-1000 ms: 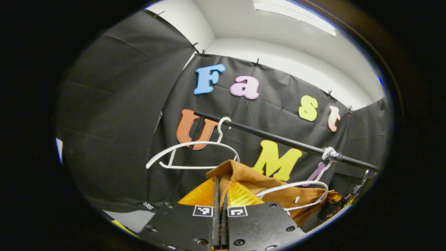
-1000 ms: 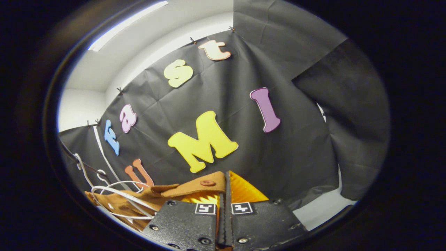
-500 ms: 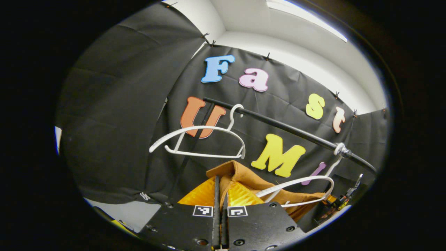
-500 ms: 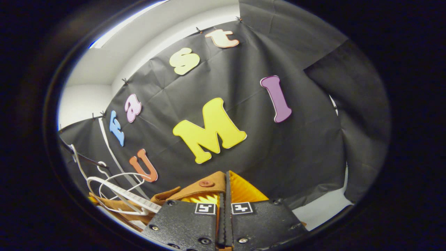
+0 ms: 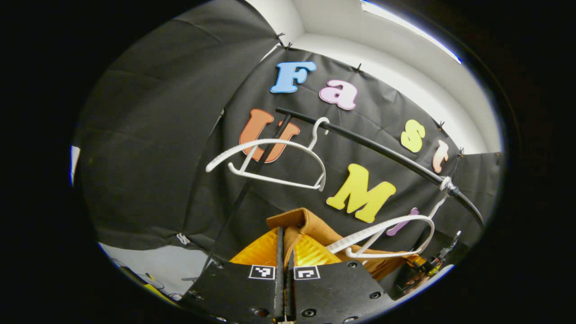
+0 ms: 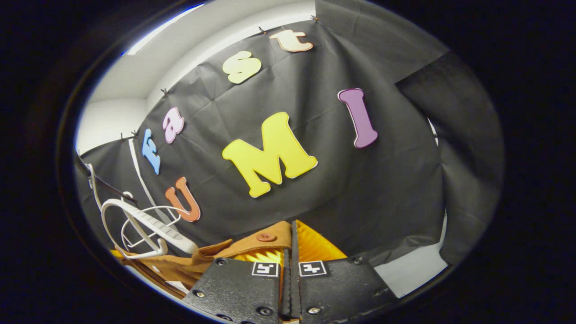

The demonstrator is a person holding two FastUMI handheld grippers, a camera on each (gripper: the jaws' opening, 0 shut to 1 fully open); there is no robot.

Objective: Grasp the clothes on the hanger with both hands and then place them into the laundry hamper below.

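With both tools pinched down on brown cloth, the grasping half of the job looks done. The left tool (image 5: 284,234) has its fingers drawn nearly together, and a fold of the brown garment (image 5: 315,227) rises from between them. In the right gripper view, the right tool (image 6: 291,231) is closed the same way on another edge of the garment (image 6: 252,243), a part with a round button (image 6: 266,236) on it.

Beyond the left tool, the cloth runs off toward a white hanger (image 5: 387,236) that lies against its upper edge; I cannot tell whether the garment has slipped fully off it. That hanger's hook reaches up to the black rail (image 5: 382,150). Farther along the rail hangs a second white hanger (image 5: 270,162), bare. From the right tool's side, white hangers (image 6: 144,222) sit just beside the garment's far end.

What is left, I judge, is most of the carrying: getting the cloth clear of the hanger, bringing it down, and letting go over the laundry hamper, whose whereabouts I cannot make out from here.
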